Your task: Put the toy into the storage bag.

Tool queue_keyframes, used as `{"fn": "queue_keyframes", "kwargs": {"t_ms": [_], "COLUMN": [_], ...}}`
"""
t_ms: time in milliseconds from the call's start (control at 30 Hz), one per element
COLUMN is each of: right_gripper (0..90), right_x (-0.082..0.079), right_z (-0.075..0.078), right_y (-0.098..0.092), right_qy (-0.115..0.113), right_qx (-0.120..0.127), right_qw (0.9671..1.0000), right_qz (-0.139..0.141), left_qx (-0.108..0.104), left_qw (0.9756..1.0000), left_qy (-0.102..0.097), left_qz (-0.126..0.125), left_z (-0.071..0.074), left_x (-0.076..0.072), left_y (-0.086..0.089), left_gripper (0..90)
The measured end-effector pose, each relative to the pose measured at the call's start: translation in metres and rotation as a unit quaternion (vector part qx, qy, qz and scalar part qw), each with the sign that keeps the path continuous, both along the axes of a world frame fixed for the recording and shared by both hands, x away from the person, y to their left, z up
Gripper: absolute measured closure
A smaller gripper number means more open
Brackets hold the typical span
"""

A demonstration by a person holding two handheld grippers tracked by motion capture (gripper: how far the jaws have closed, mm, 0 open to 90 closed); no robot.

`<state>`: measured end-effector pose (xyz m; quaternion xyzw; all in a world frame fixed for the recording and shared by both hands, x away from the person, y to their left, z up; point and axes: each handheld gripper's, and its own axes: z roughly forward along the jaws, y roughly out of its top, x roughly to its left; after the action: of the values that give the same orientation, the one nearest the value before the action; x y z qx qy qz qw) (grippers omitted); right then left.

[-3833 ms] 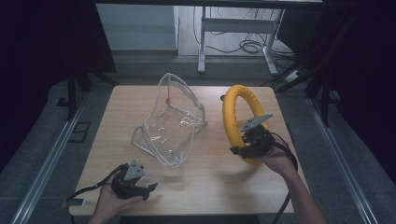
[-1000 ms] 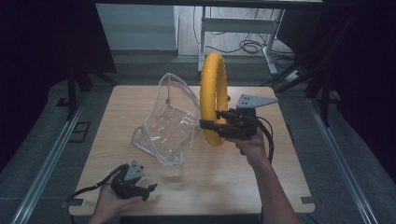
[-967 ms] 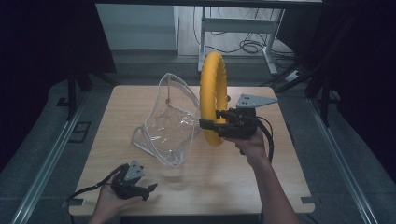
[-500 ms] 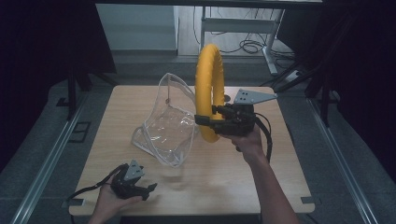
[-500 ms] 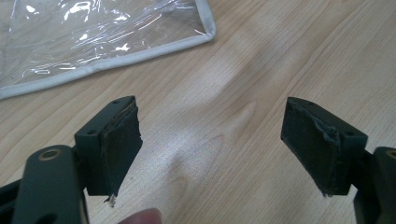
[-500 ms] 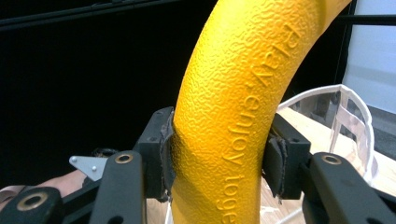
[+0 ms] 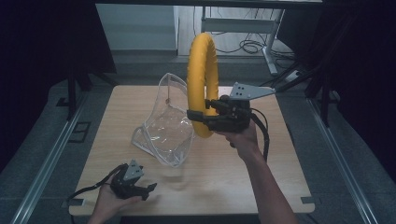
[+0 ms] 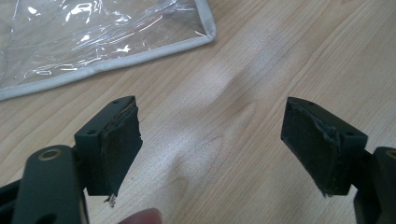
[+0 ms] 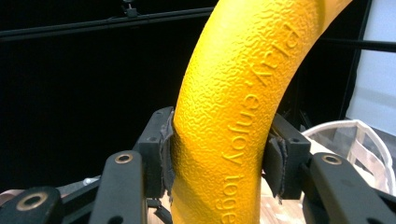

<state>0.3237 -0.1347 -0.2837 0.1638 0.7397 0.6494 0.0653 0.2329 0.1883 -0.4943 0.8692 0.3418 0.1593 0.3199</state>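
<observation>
A big yellow ring (image 7: 201, 74) stands on edge in the air above the table, held near its lower part by my right gripper (image 7: 196, 116), which is shut on it. In the right gripper view both pads press the ring (image 9: 233, 116), whose textured side carries raised letters. A clear plastic bag with a pale trim (image 7: 166, 123) stands open just left of the ring; its rim (image 9: 359, 135) shows past the jaws. My left gripper (image 7: 147, 190) rests at the table's near left edge, open, nothing between its jaws (image 8: 212, 144). A bag corner (image 8: 93, 42) lies ahead of it.
The wooden table (image 7: 280, 158) has bare room on its right half and along the front. Beyond the far edge stand a metal desk frame (image 7: 243, 25) and loose cables on the floor (image 7: 243, 46). Dark curtains close in both sides.
My right gripper has carried the yellow ring up and leftwards from the table's right side, turning it edge-on beside the bag's opening. The left gripper has stayed put.
</observation>
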Motion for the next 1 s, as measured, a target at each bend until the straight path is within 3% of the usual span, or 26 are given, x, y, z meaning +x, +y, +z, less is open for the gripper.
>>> {"fn": "queue_keyframes", "kwargs": {"t_ms": [433, 1000], "right_gripper": [49.9, 49.8], "right_x": [-0.004, 0.004], "right_z": [0.012, 0.008], "right_y": [0.022, 0.051], "right_qy": [-0.014, -0.007], "right_qx": [0.012, 0.015], "right_qw": [0.9995, 0.9985], "right_qz": [0.025, 0.051], "left_qx": [-0.003, -0.001], "left_qw": [1.0, 1.0], "left_qy": [-0.002, -0.003], "left_qz": [0.002, 0.0], "left_z": [0.001, 0.001], "left_x": [0.0, 0.0], "left_y": [0.001, 0.002], "left_gripper": [19.8, 19.8]}}
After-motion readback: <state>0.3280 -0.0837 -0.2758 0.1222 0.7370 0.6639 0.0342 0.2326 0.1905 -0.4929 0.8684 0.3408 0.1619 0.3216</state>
